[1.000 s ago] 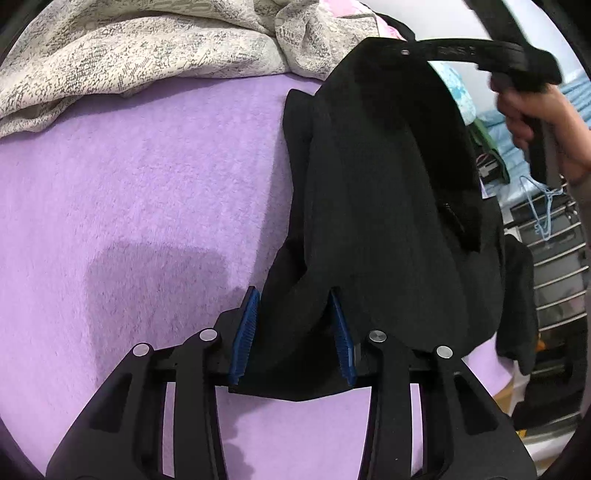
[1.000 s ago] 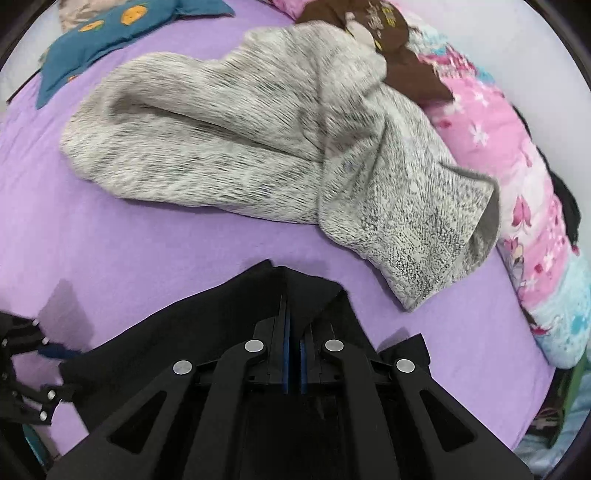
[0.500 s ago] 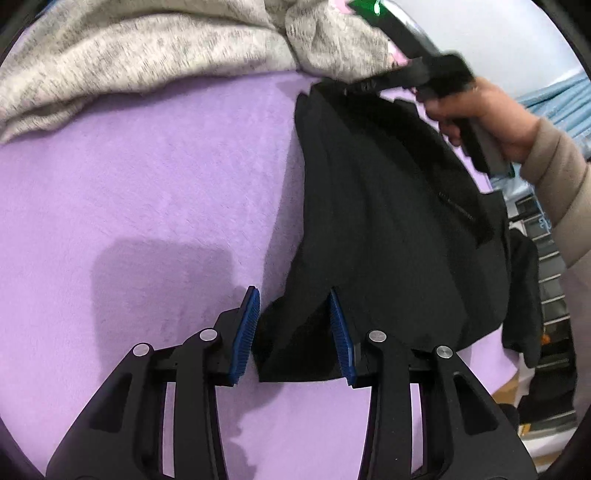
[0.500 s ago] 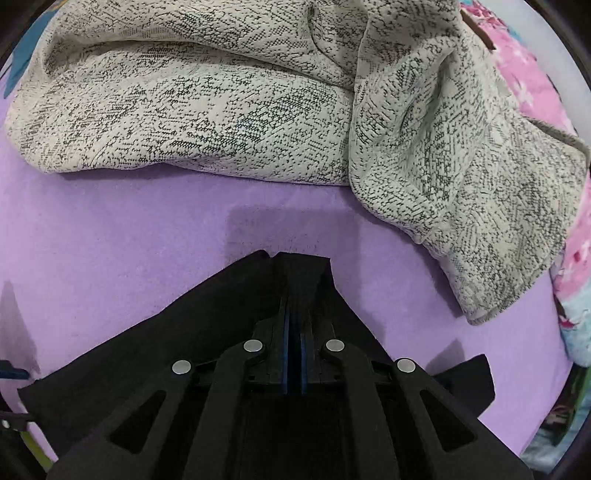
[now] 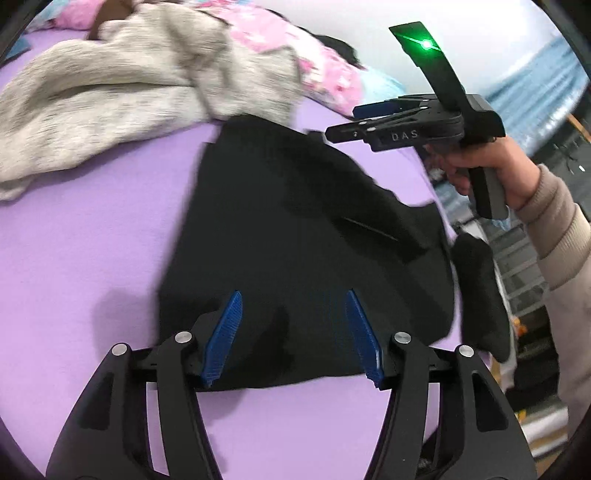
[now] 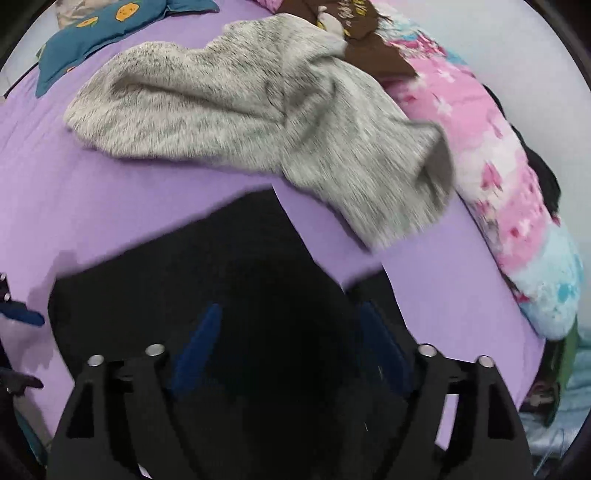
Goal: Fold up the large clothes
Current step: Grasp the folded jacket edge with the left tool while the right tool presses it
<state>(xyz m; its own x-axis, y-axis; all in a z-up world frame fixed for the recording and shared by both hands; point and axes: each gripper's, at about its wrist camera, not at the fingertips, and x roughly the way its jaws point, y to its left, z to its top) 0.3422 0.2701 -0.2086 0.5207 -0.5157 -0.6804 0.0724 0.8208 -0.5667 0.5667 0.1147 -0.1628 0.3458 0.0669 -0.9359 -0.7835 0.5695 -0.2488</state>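
Note:
A black garment [image 5: 295, 229] lies spread flat on the purple bed sheet [image 5: 81, 251]; it also fills the lower middle of the right wrist view [image 6: 236, 280]. My left gripper [image 5: 293, 332] is open above the garment's near edge, holding nothing. My right gripper [image 6: 291, 343] is open above the garment's far end, holding nothing. In the left wrist view the right gripper [image 5: 369, 114] hovers over the garment's far right corner, held by a hand. A black sleeve [image 5: 480, 288] hangs off the bed's right edge.
A grey fuzzy garment [image 6: 240, 96] lies crumpled beyond the black one, also in the left wrist view [image 5: 122, 88]. A pink floral pillow [image 6: 491, 177], a brown item [image 6: 354, 33] and a blue cushion [image 6: 96, 33] sit at the bed's far side. Shelving [image 5: 524, 273] stands off the right edge.
Both grippers have opened and let go of the black garment, which now lies flat. The right gripper has lifted up and back; the left has opened wider and pulled back.

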